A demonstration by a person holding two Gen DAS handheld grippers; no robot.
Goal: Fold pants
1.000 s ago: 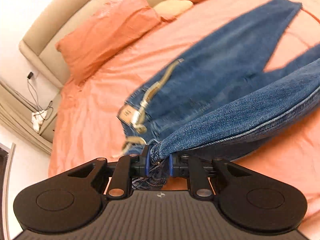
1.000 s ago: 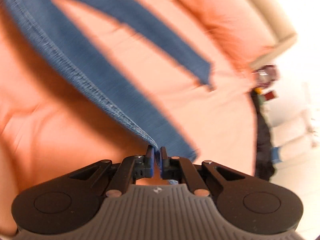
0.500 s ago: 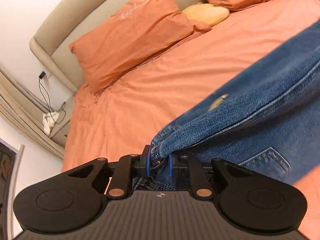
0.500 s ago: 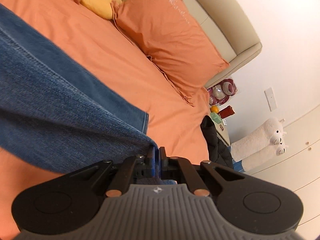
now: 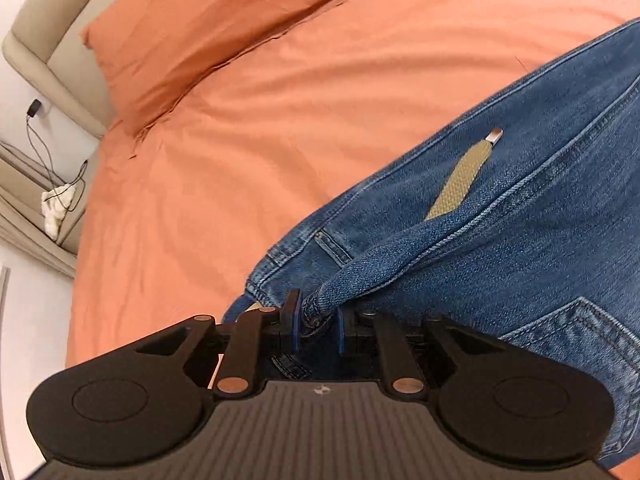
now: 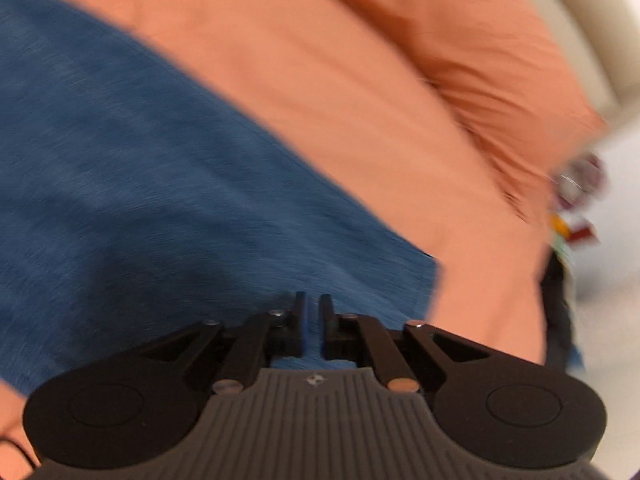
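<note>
The left gripper (image 5: 316,318) pinches a bunched fold of the blue jeans (image 5: 500,248), its blue-lined pads pressed on denim near the waistband. From that pinch the jeans spread across the right half of the left wrist view, lying on the orange bedsheet (image 5: 240,140). A tan woven belt (image 5: 460,184) with a metal tip pokes out of a fold at the centre right, and a back pocket (image 5: 580,340) with dark stitching shows at the lower right. An orange pillow (image 5: 208,28) lies at the upper left against a beige headboard (image 5: 36,36). At the far left edge a nightstand (image 5: 72,216) holds a white crumpled object with a black cable running up to the wall.

In the blurred right wrist view, the right gripper (image 6: 313,322) has its jaws opening, a narrow gap showing between them, with denim seen through it. Whether the pads touch the cloth cannot be told. The jeans fill the left and centre of that frame, their edge ending at the centre right on the orange sheet.
</note>
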